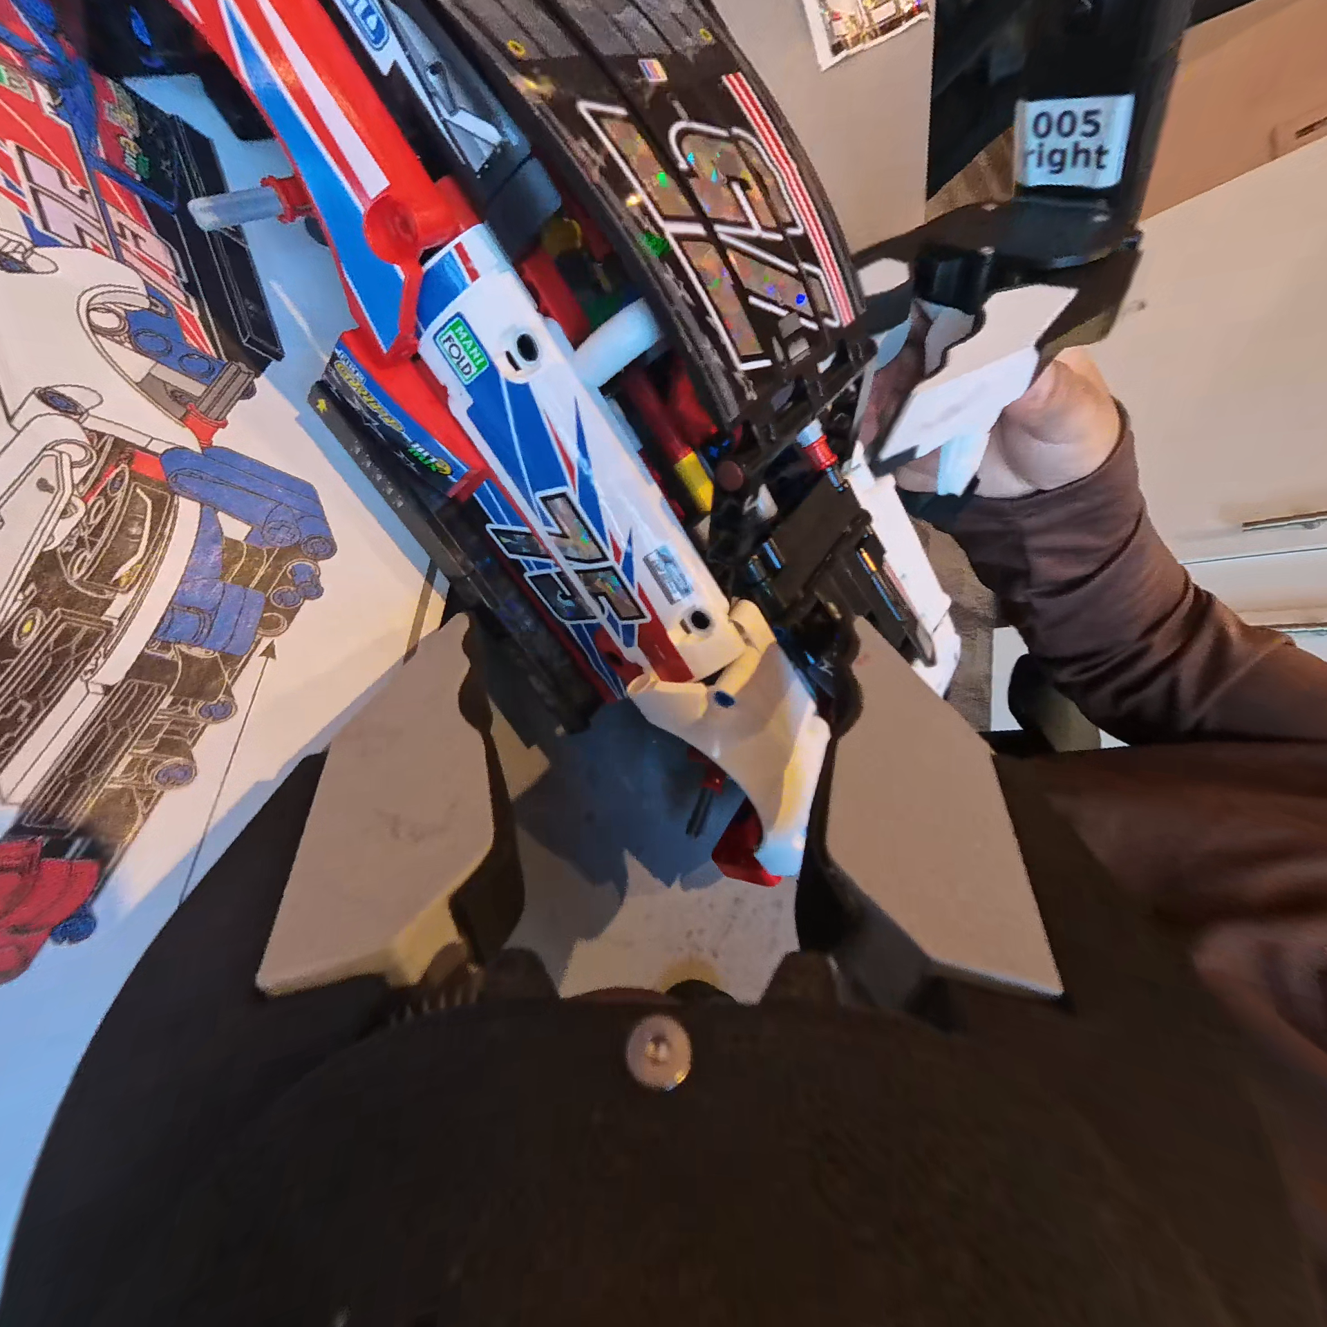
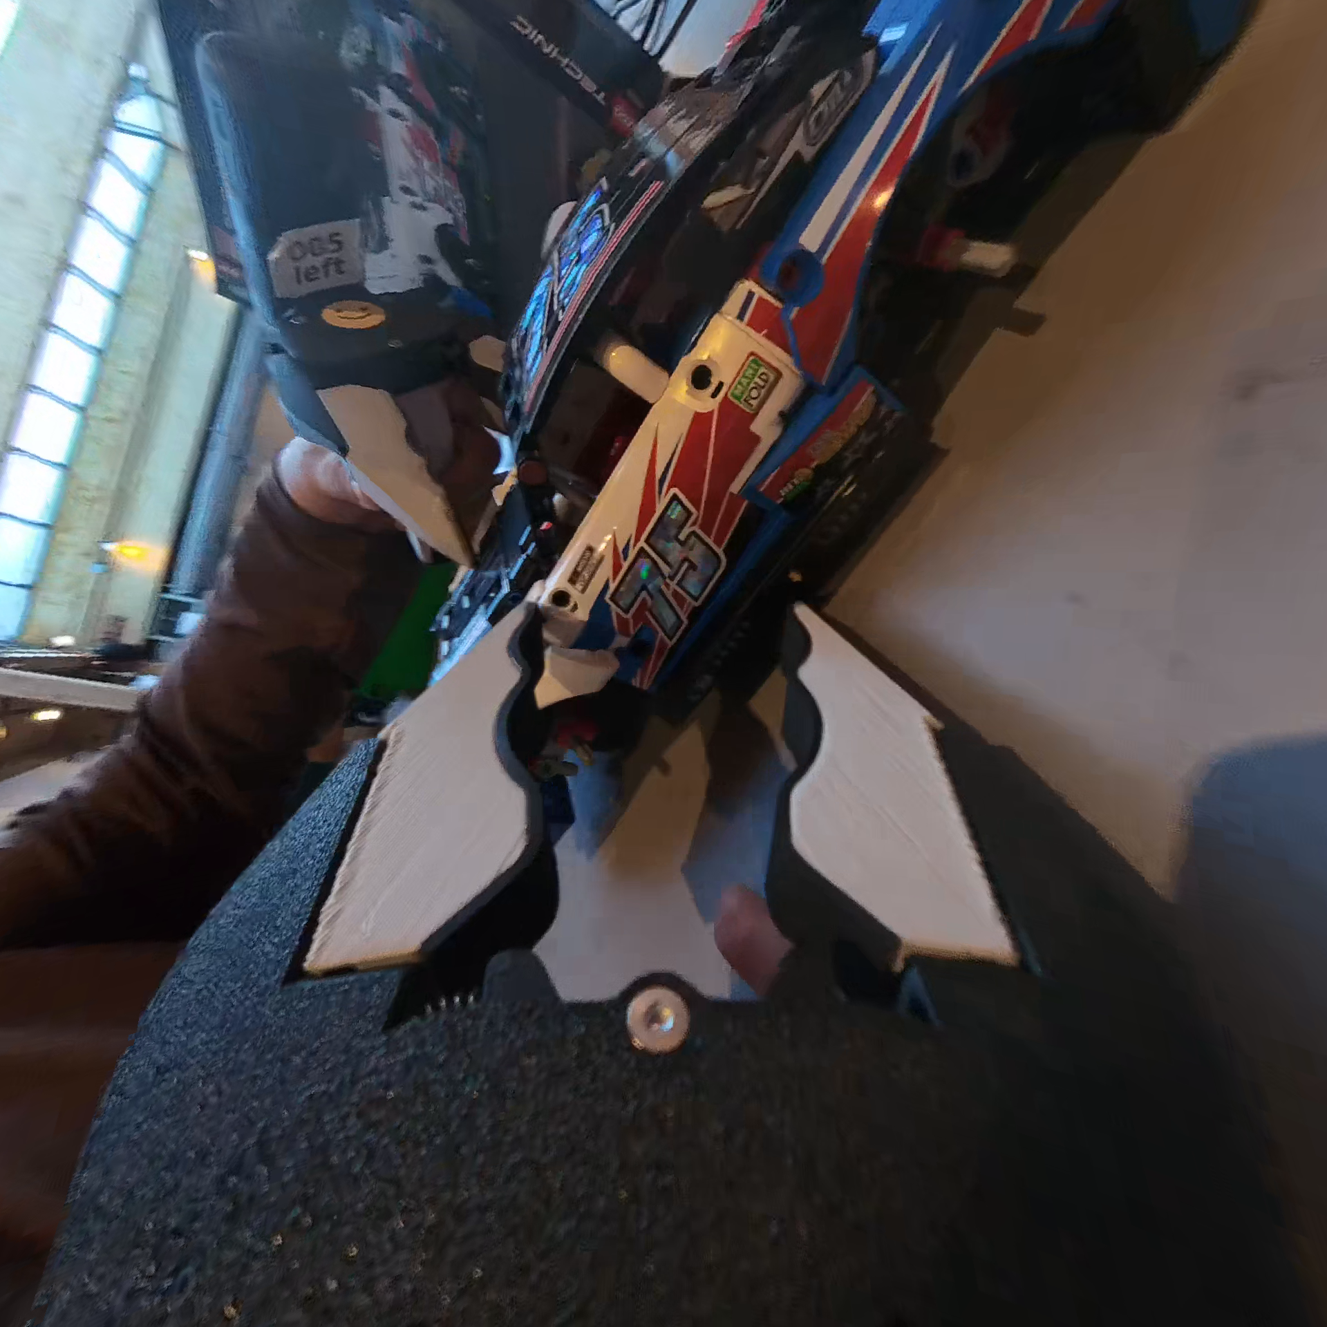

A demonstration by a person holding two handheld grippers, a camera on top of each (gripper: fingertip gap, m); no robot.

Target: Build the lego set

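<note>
White tabletop (image 1: 345, 402) under everything; tall bright windows (image 2: 64, 345) far left in the right wrist view, pale cabinet fronts (image 1: 1221, 402) far right in the left wrist view.

Lego car (image 1: 574, 459) sits on the table, long red/white/blue body with a black stickered roof panel (image 1: 718, 215); printed build instructions (image 1: 108, 503) lie left of it, a dark set box (image 2: 574, 64) stands beyond it.

Left gripper (image 1: 657, 725): fingers spread, white nose panel (image 1: 761, 739) of the car sits in the gap; right finger (image 1: 933, 826) looks close against that panel, left finger (image 1: 388, 826) is apart from it; not clamped on it as far as I can see. In the right wrist view this same gripper (image 2: 459, 531) is angled down at the far left side of the car, a bare hand (image 2: 323, 481) in a brown sleeve (image 2: 215, 682) behind it.

Right gripper (image 2: 660, 632): fingers wide apart, straddling the near end of the car, white pads (image 2: 445, 826) clear of it; released. A fingertip (image 2: 747, 926) shows low between the fingers. From the left wrist view it (image 1: 955, 380) comes in from the upper right, tips at the dark chassis edge, hand and sleeve (image 1: 1113, 574) trailing right.
</note>
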